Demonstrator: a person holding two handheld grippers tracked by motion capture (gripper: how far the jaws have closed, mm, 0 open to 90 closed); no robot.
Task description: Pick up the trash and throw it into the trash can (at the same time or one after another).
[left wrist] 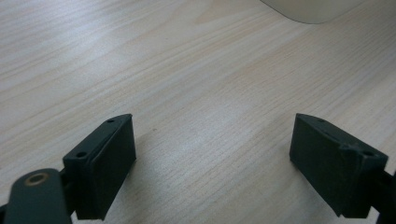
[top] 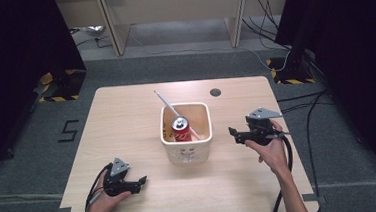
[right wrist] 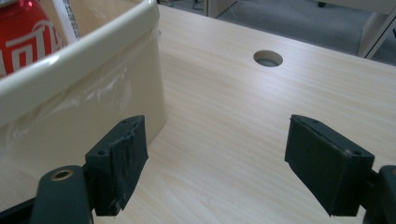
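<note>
the red soda can stands in the cream bin — rigid but dentable, slick; pinch its sides. right gripper and left gripper both spread, empty.

red can cropped by frame, bin mostly cropped
</note>
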